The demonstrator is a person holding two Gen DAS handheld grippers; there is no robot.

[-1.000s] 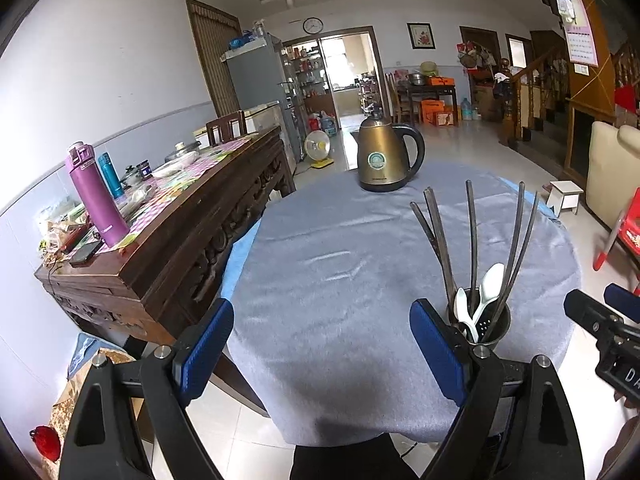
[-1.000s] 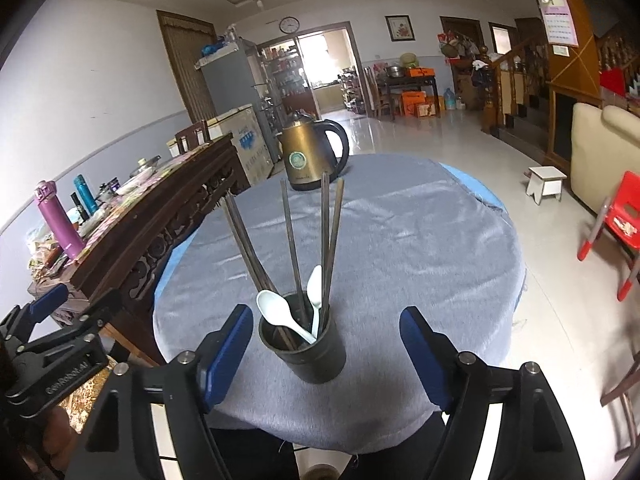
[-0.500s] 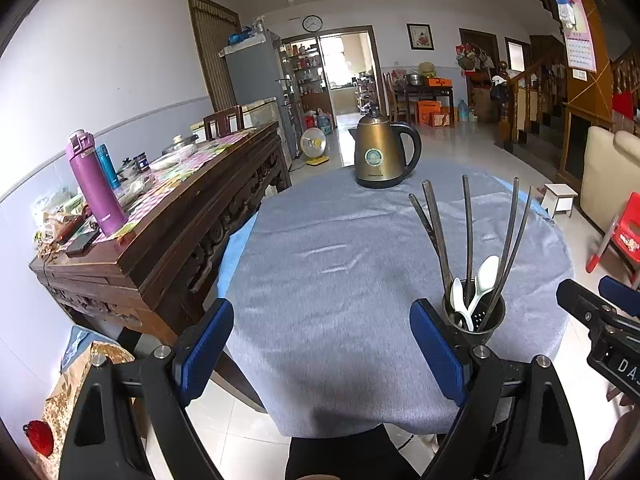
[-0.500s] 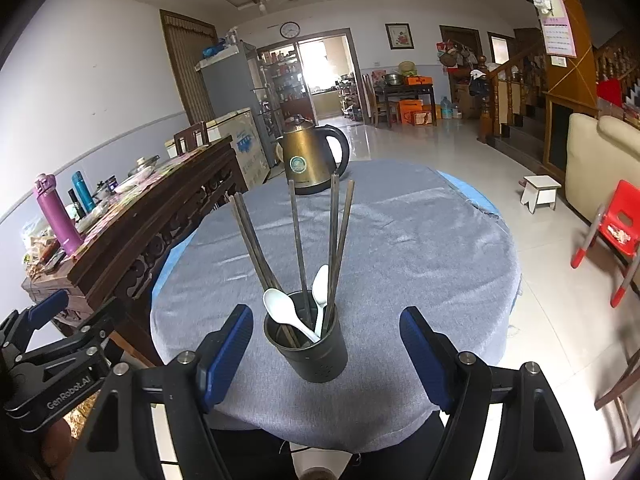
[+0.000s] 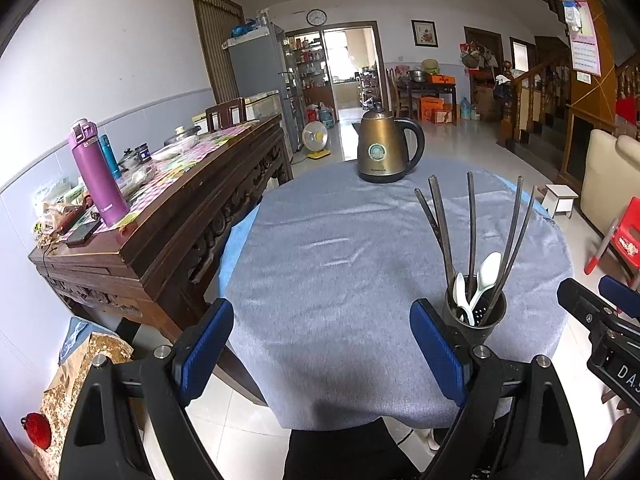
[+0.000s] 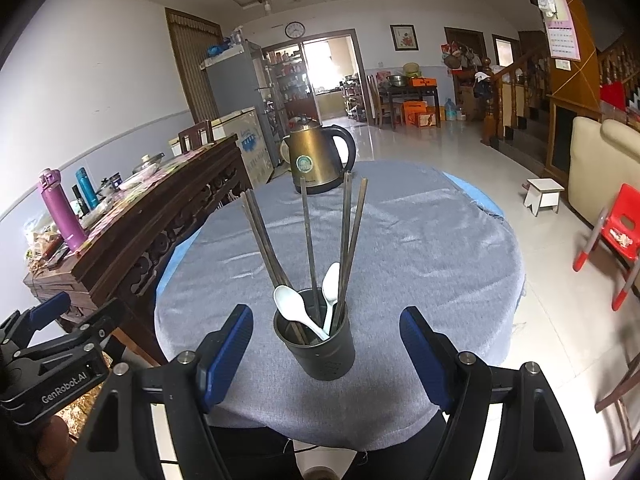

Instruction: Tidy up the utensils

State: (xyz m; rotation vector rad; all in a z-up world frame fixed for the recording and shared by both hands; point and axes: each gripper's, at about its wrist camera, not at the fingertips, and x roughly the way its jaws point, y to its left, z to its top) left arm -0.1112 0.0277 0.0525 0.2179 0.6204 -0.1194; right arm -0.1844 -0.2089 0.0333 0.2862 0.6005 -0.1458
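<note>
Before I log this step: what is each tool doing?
Left tool: open, holding nothing.
Right tool: open, empty, dark utensil cup between its fingers.

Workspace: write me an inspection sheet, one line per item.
Surface: round table under grey cloth.
Job's things: dark holder near the front edge, holding five chopsticks and two white spoons.
Clutter: kettle at the far side.
Grippers: left gripper and right gripper both open, empty; the holder stands beyond the right jaws.
Cables: nothing seen.
Surroundings: sideboard with bottles, fridge, stairs, red chair.
</note>
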